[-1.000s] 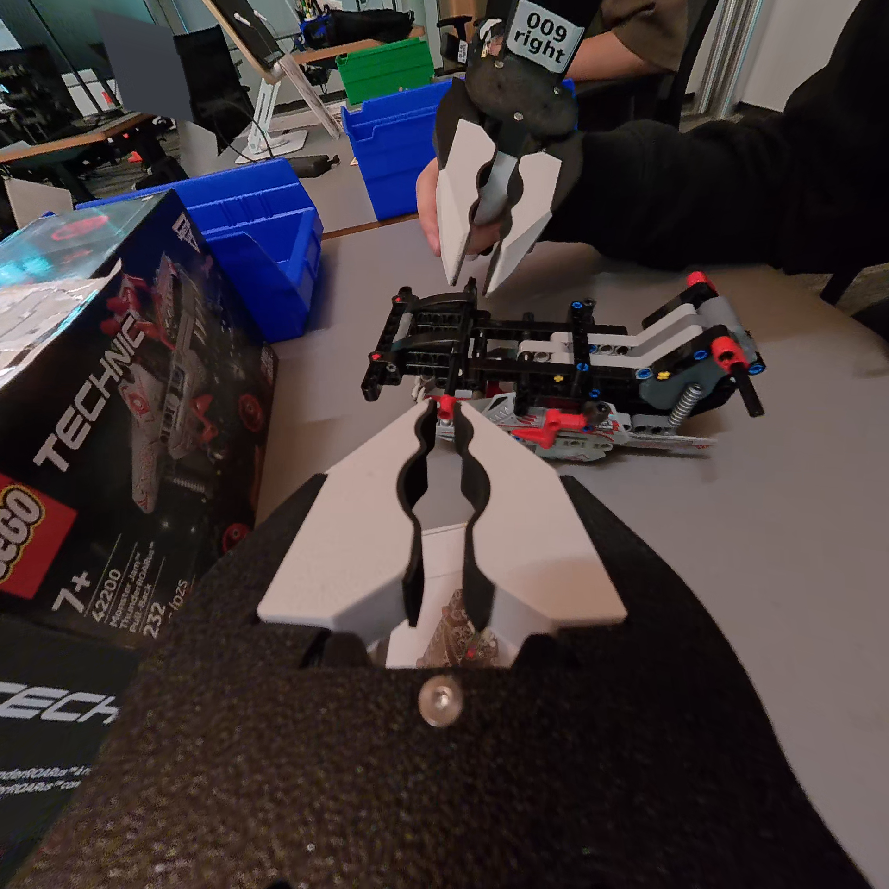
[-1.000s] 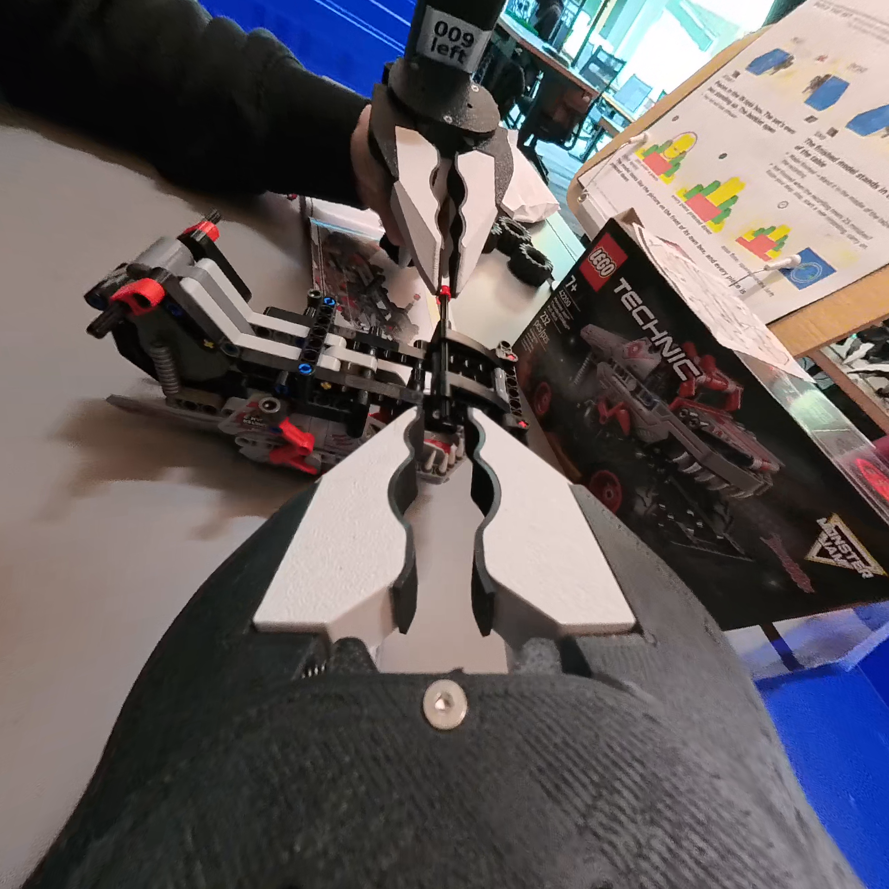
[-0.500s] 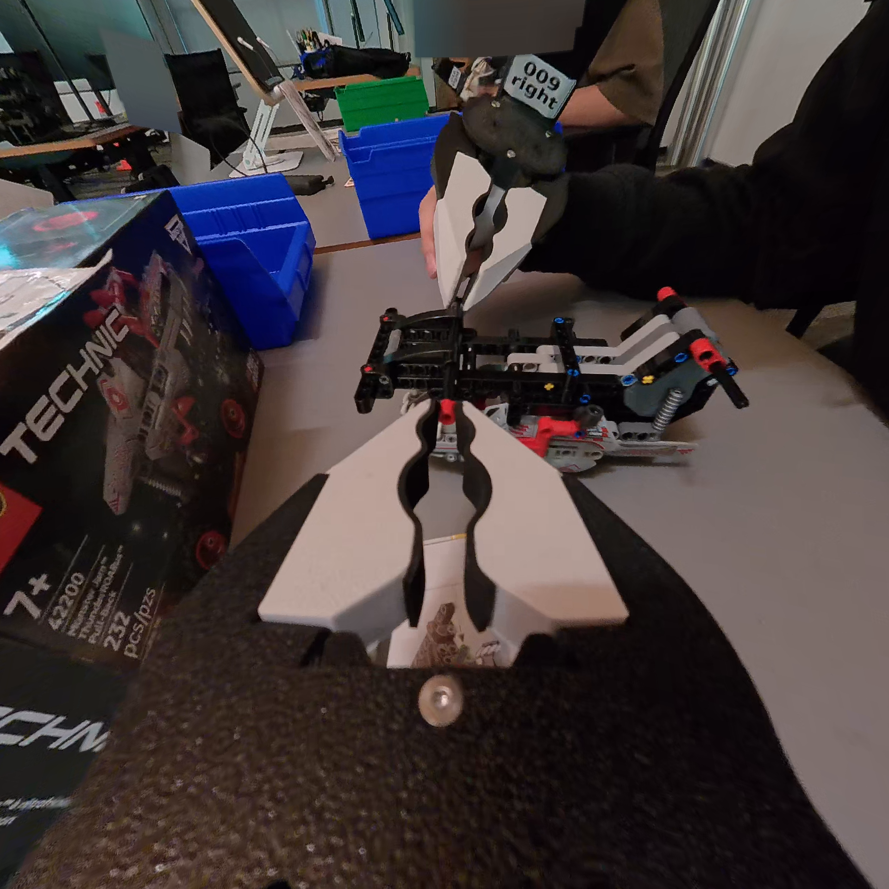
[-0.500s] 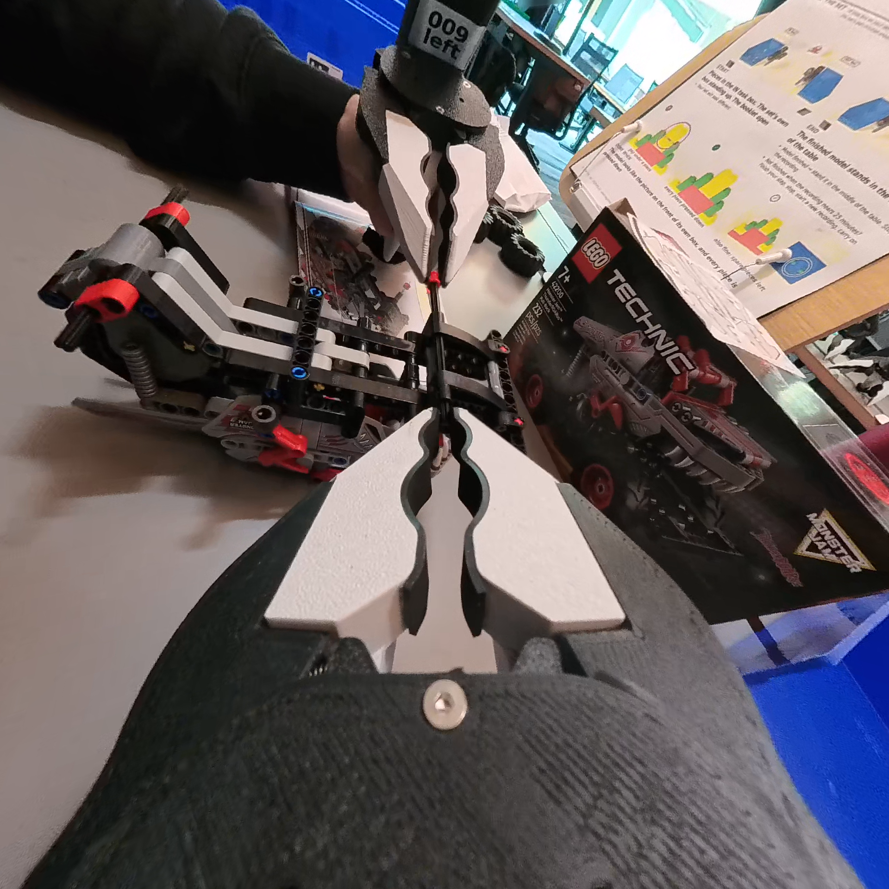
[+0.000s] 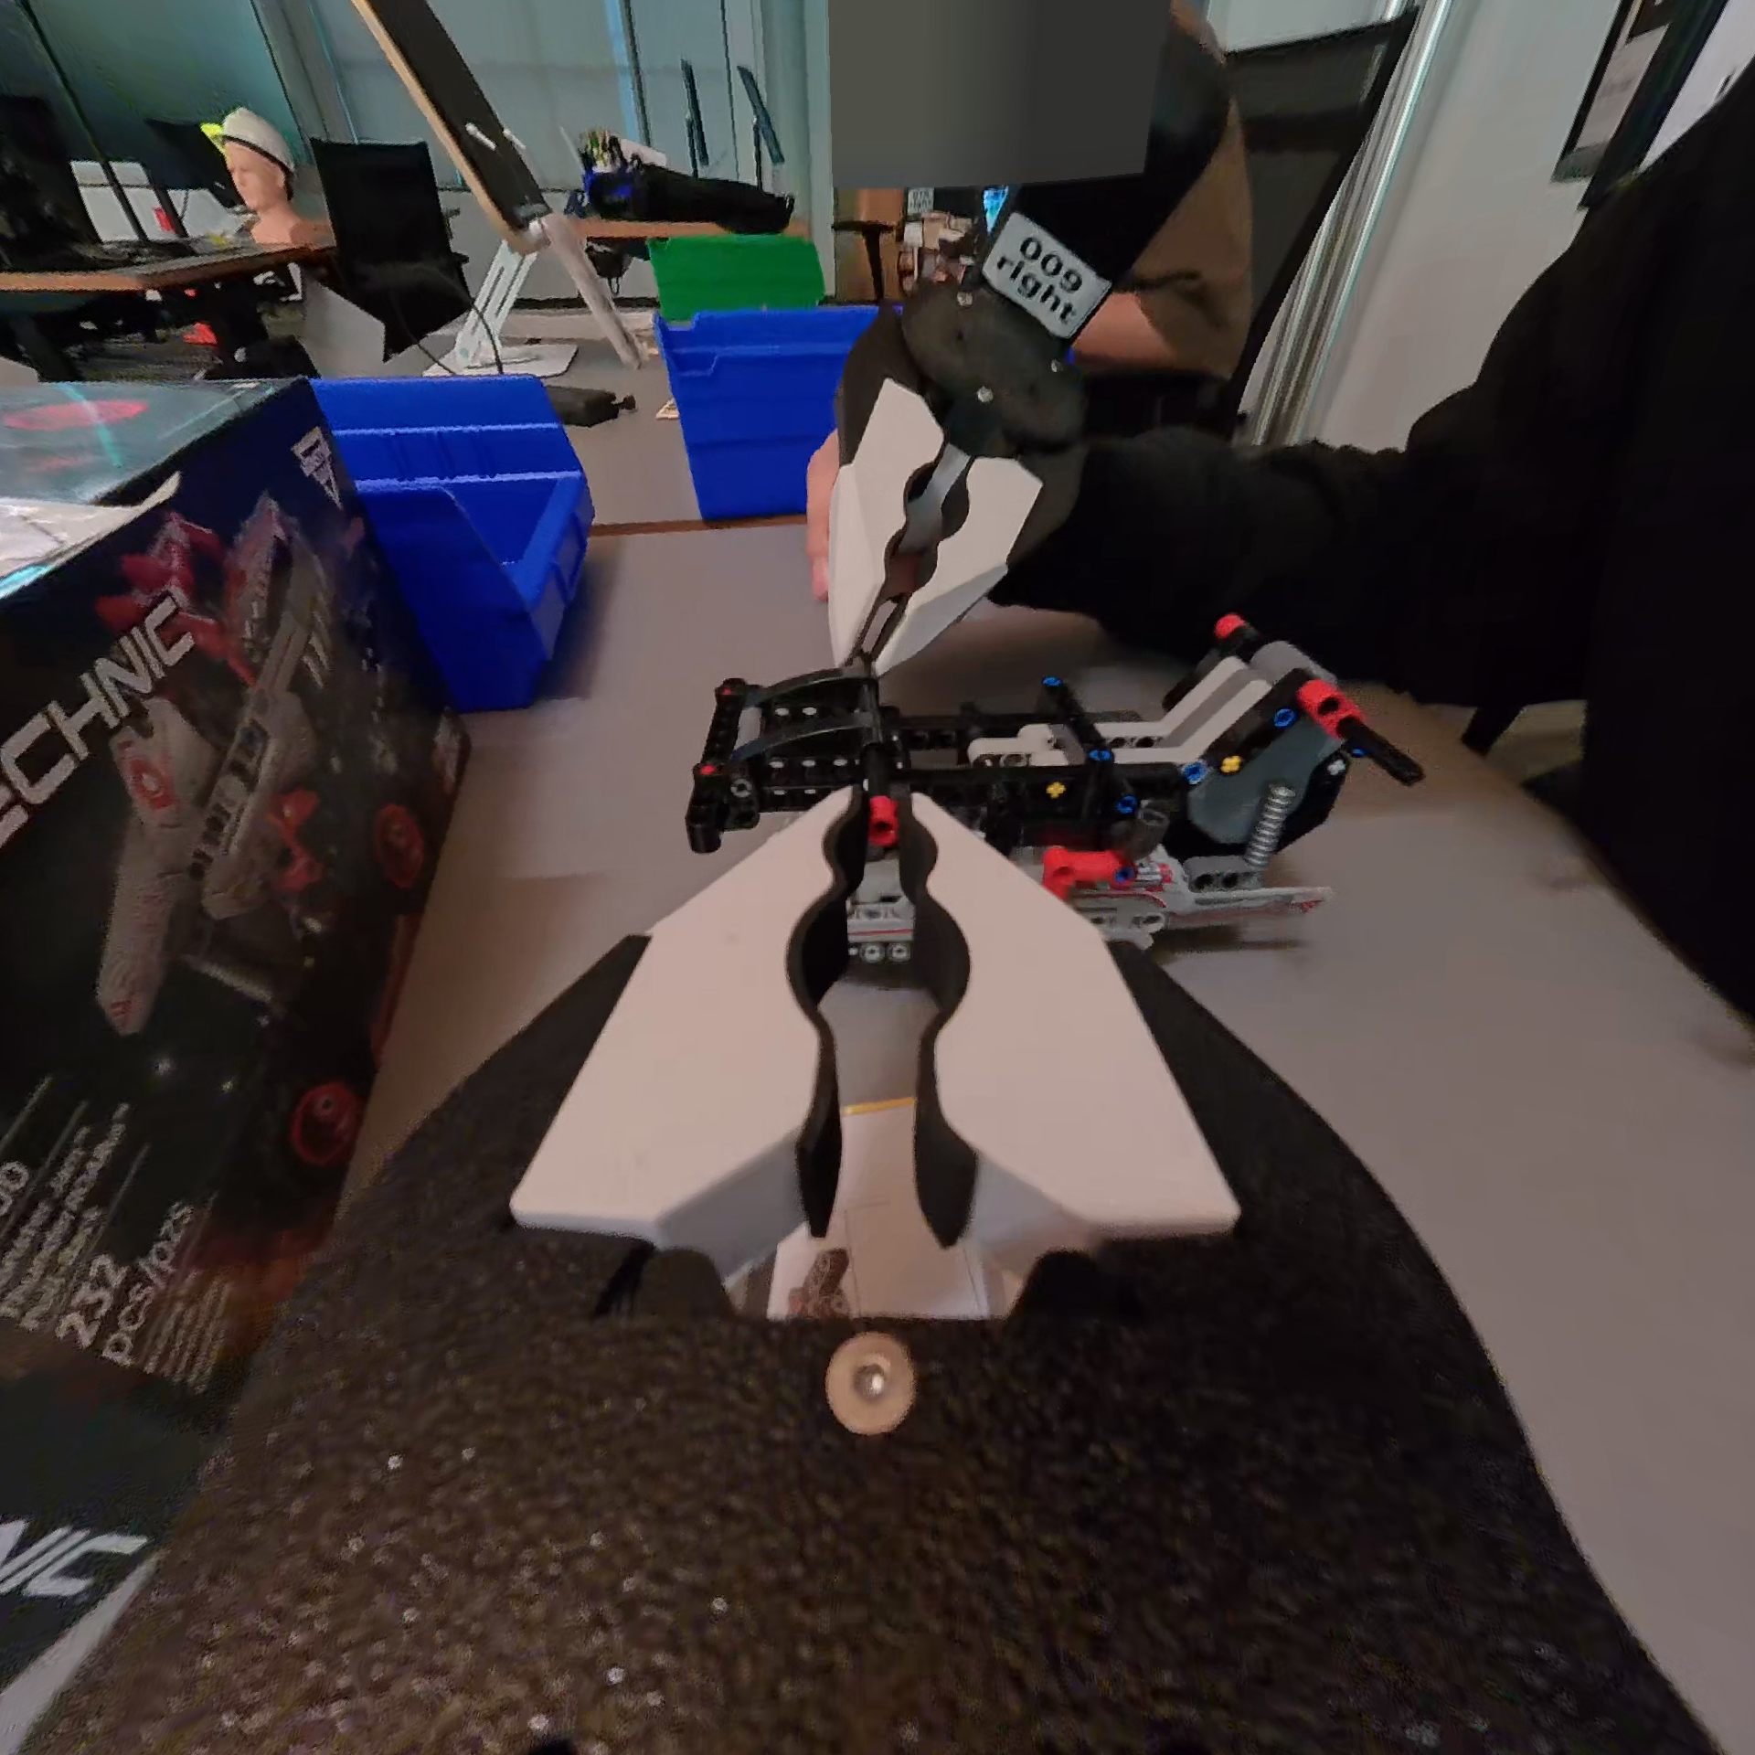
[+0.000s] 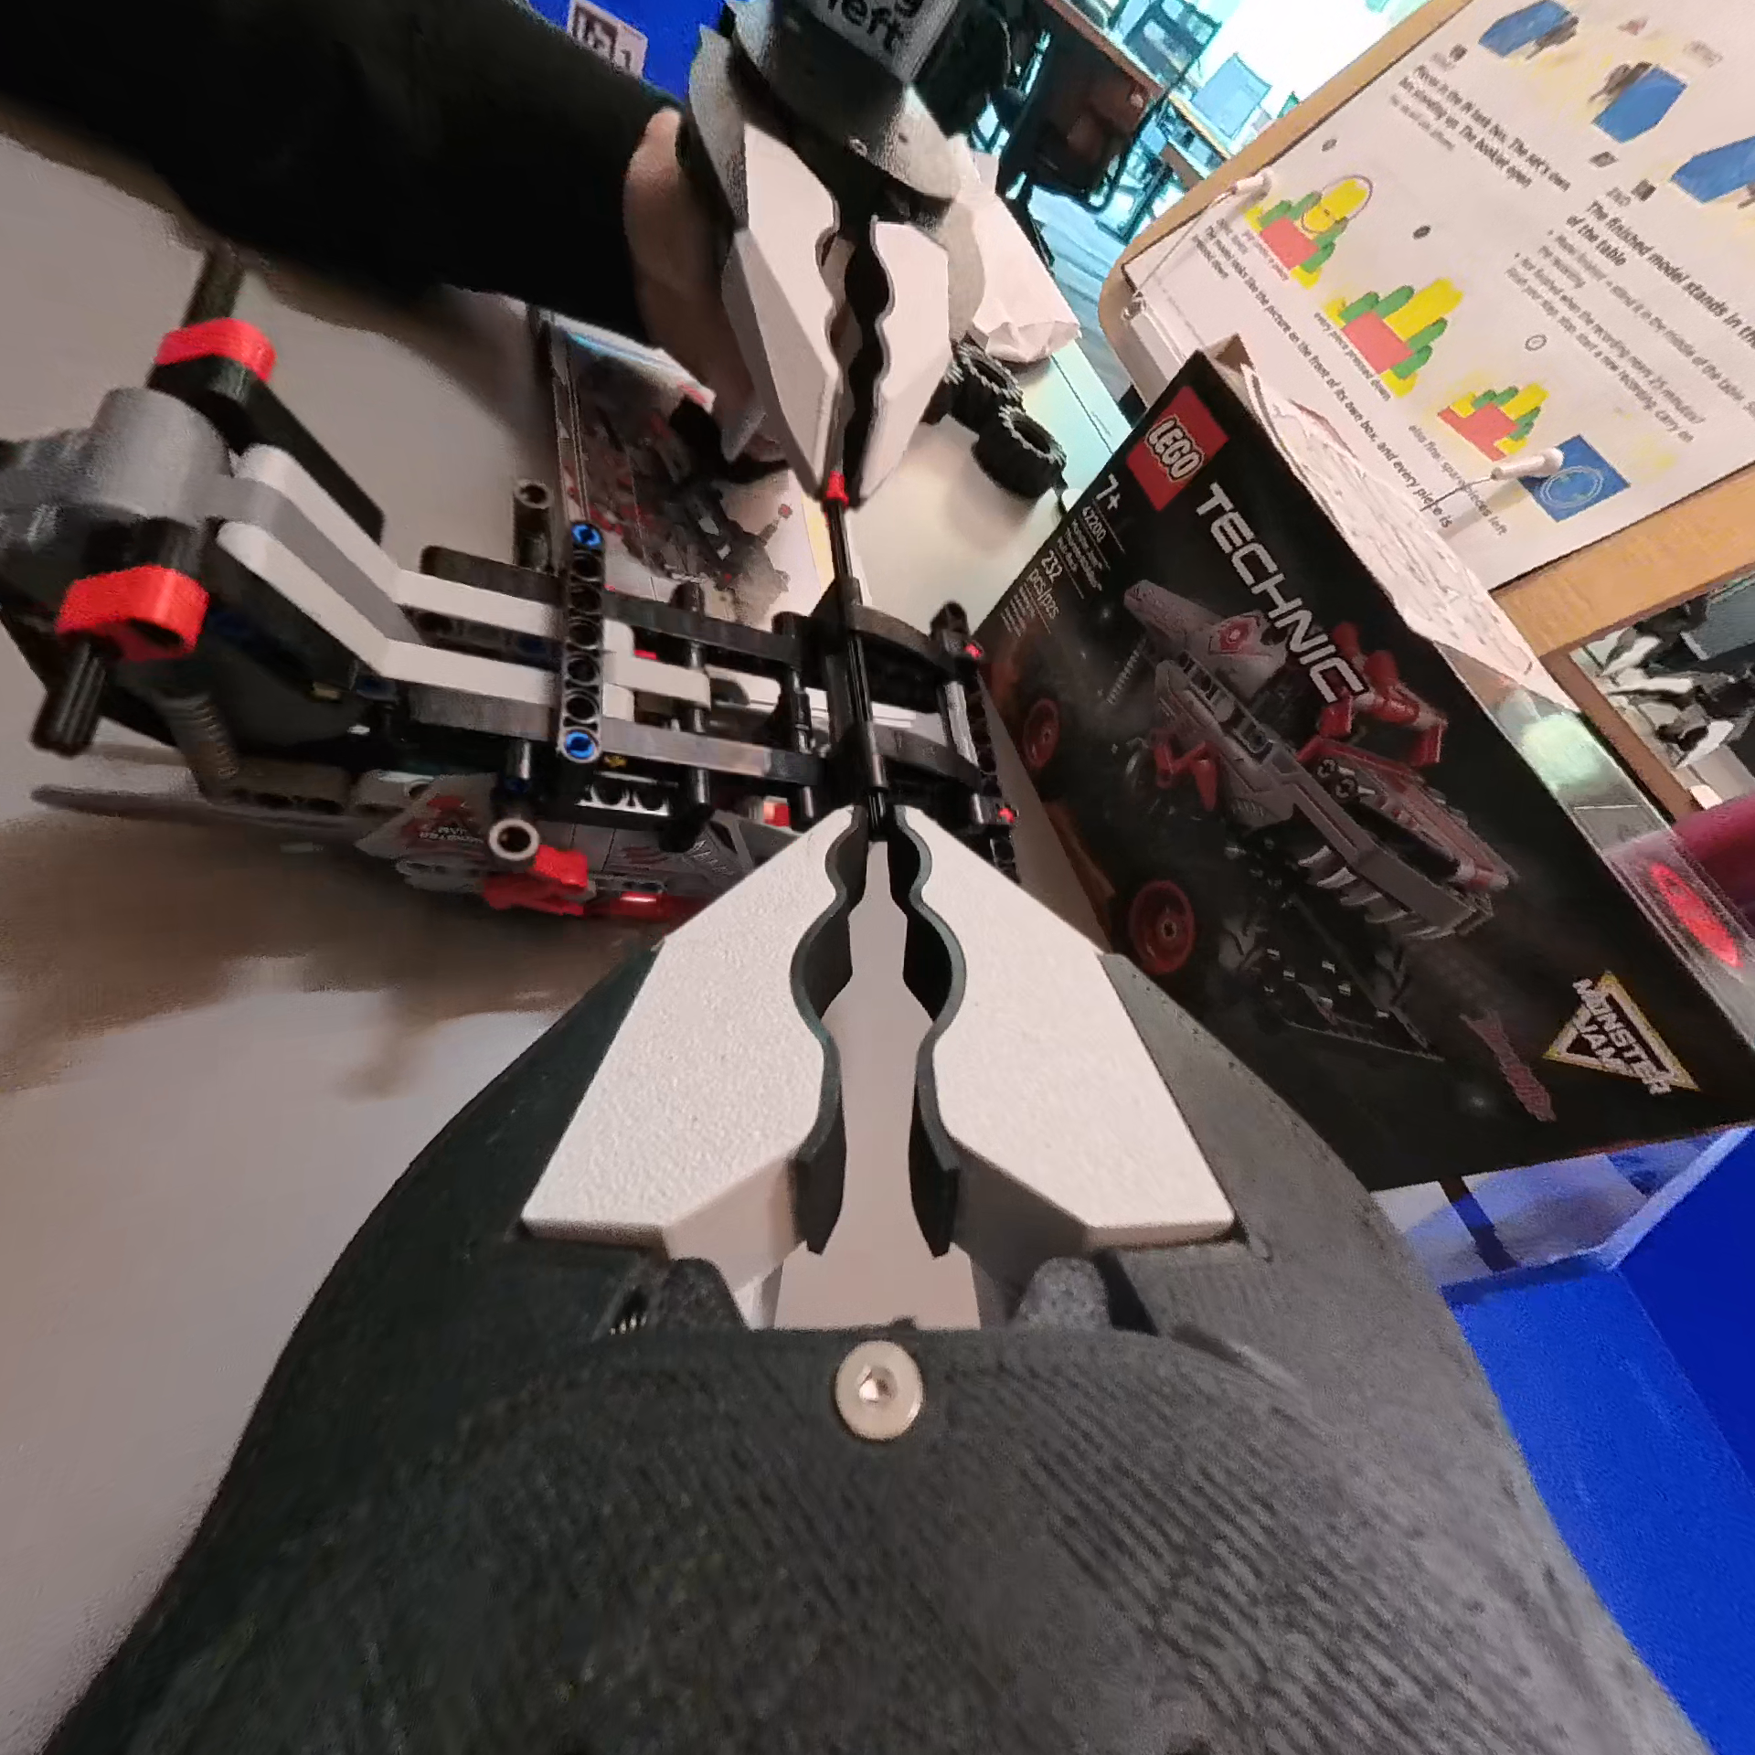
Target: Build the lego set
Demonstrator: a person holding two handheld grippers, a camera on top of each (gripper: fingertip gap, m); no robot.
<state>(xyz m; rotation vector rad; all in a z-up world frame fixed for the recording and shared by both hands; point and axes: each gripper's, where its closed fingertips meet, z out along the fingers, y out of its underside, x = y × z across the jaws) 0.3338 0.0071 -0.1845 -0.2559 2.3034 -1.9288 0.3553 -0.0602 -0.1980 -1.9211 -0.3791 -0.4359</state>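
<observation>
A partly built black, white and grey Lego chassis (image 5: pixel 997 760) lies lengthwise across the grey table (image 5: pixel 1424 1092), with red bushes and a spring at its far right end. A black axle (image 6: pixel 855 665) runs through its front frame. My left gripper (image 5: pixel 878 821) is shut on the axle's red-capped end (image 5: pixel 881 821). My right gripper (image 6: pixel 878 821) is shut on the axle's opposite black end. Each gripper shows in the other's view, the right (image 5: pixel 869 655) and the left (image 6: pixel 840 484), facing across the chassis (image 6: pixel 570 684).
The Lego set's box (image 5: pixel 190 807) stands close to the chassis, also in the right wrist view (image 6: pixel 1330 760). Blue bins (image 5: pixel 475 532) sit behind it. An instruction booklet (image 6: pixel 646 456) and black tyres (image 6: pixel 1007 418) lie beyond the model. Black sleeves (image 5: pixel 1424 551) reach in. Spacing between my two grippers at the tips: around 8 cm.
My right gripper has come down from above the front frame and closed on the axle's black end. My left gripper has kept hold of the red end. Both views have moved closer.
</observation>
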